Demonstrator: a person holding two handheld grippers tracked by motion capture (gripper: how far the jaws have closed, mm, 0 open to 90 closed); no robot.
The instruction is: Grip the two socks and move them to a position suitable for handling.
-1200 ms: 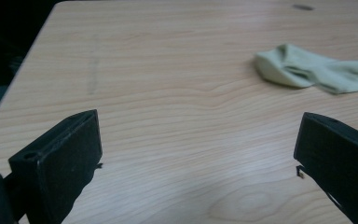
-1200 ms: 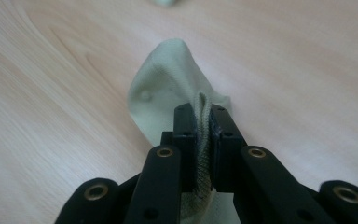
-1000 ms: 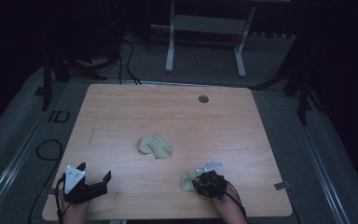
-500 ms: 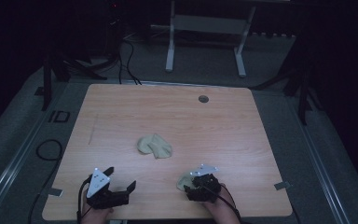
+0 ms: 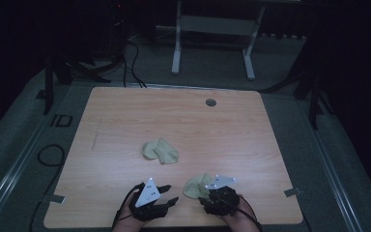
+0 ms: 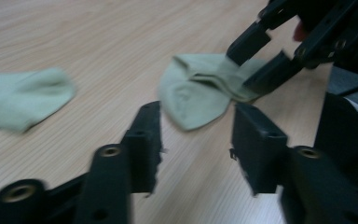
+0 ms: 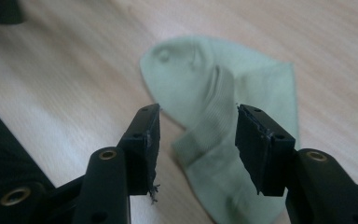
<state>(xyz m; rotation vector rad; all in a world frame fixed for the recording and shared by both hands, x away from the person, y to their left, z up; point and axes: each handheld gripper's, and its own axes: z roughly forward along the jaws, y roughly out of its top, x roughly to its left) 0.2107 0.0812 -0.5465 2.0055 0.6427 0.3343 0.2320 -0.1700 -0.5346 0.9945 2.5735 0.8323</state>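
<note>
Two pale green socks lie on the wooden table (image 5: 125, 121). One sock (image 5: 160, 151) is crumpled at the middle, also at the left in the left gripper view (image 6: 23, 98). The other sock (image 5: 195, 186) (image 6: 196, 93) (image 7: 228, 93) lies near the front edge. My right gripper (image 5: 206, 195) (image 6: 247, 70) (image 7: 196, 135) hovers over its ribbed cuff; its jaws have just been closing, with the cuff between them and a gap at each pad. My left gripper (image 5: 170, 193) (image 6: 196, 140) points at that sock from the left; its jaws have just been closing on nothing, still apart.
A round cable hole (image 5: 210, 102) sits near the table's far edge. Bits of tape (image 5: 292, 192) mark the front corners. A white stand (image 5: 212, 38) and floor cables (image 5: 130, 53) lie beyond the table. The far half of the tabletop is bare wood.
My left gripper has slid right along the front edge toward the near sock, and its jaws have narrowed. The right gripper has stayed by that sock.
</note>
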